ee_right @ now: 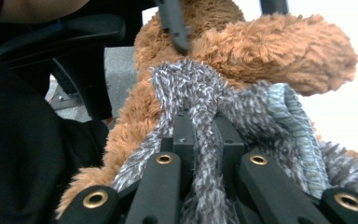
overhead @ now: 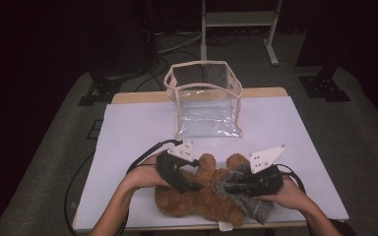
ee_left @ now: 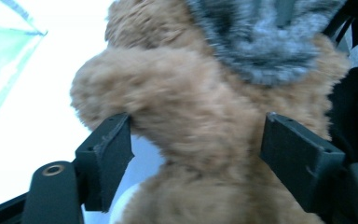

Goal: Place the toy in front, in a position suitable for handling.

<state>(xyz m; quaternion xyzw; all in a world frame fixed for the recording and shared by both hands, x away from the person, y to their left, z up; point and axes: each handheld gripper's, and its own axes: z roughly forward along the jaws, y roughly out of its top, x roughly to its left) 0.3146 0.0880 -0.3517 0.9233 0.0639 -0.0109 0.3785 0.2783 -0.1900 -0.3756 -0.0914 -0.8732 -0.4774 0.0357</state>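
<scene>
A brown plush teddy bear (overhead: pixel 202 199) lies near the front edge of the white table (overhead: pixel 128 132). A grey fuzzy knitted garment (overhead: pixel 258 209) sits at its right end. My left gripper (overhead: pixel 189 186) comes in from the left, and its jaws press on both sides of a narrow part of the bear (ee_left: pixel 205 116). The grey garment (ee_left: pixel 261 42) lies just beyond them. My right gripper (overhead: pixel 229 187) is shut on a bunched fold of the grey garment (ee_right: pixel 261 112), with the bear's (ee_right: pixel 279 51) fur behind it.
A clear plastic bag with cream trim (overhead: pixel 204 98) stands open at the back middle of the table. Behind the table, a metal stand (overhead: pixel 236 19) and cables rest on the floor. A black chair (ee_right: pixel 74 32) is close on the person's side.
</scene>
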